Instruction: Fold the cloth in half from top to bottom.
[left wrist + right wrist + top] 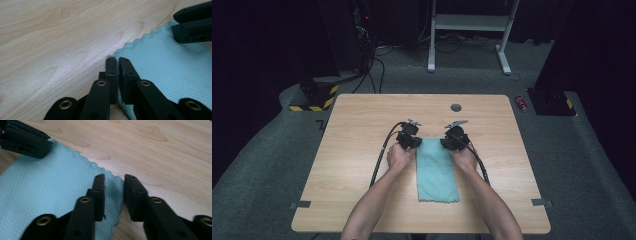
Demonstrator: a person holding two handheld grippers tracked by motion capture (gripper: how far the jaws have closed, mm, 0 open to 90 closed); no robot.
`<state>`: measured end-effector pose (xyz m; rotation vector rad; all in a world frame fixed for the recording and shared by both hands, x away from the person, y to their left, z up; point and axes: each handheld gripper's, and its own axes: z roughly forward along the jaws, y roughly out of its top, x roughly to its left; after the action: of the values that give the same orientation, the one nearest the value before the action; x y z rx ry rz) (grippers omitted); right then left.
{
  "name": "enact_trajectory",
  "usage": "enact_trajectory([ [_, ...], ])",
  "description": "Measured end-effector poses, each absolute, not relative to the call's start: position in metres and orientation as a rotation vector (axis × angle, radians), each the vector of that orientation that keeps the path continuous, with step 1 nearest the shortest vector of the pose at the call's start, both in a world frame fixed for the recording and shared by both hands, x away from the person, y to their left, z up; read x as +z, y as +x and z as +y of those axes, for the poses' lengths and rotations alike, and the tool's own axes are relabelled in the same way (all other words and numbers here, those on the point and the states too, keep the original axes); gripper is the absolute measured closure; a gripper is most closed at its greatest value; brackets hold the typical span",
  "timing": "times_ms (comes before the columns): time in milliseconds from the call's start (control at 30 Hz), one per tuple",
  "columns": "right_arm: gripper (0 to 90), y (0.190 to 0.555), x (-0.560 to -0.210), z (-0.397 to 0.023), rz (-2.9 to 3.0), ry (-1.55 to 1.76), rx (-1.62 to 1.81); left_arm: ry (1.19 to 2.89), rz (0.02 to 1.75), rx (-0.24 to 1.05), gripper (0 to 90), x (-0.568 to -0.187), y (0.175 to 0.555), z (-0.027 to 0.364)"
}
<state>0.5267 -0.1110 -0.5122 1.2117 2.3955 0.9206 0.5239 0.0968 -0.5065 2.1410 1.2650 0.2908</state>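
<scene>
My left gripper [117,60] clenched on the far left corner of the teal waffle-weave cloth [436,170], my right gripper [114,181] jaws apart astride the far right corner, not pinching, cloth flat on the light wooden table [362,130], between my hands

Close view along the right gripper [113,195], whose two black jaws rise from the bottom edge with a clear gap between them. The corner of a pale teal, waffle-textured cloth with a scalloped edge [50,187] lies in that gap, its edge curling up between the jaws; the pads do not press on it. The cloth spreads flat to the left over a light wooden table with visible grain [162,152]. At the upper left, the black tip of the left gripper [25,142] sits at the cloth's other corner.
</scene>
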Motion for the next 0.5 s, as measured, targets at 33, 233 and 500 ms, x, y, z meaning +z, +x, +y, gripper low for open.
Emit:
enact_trajectory([
  [33, 81.2, 0.526, -0.512, -0.11, 2.404, 1.215, 0.929, 2.129, 1.271, 0.275, 87.8, -0.507, 0.524, 0.098],
  [233, 89.6, 0.524, -0.511, -0.107, 2.432, 1.182, 0.911, 2.128, 1.262, 0.245, 89.1, -0.507, 0.525, 0.1],
  [500, 90.0, 0.518, -0.499, -0.114, 2.419, 1.169, 0.97, 2.078, 1.196, 0.237, 89.4, -0.489, 0.519, 0.104],
])
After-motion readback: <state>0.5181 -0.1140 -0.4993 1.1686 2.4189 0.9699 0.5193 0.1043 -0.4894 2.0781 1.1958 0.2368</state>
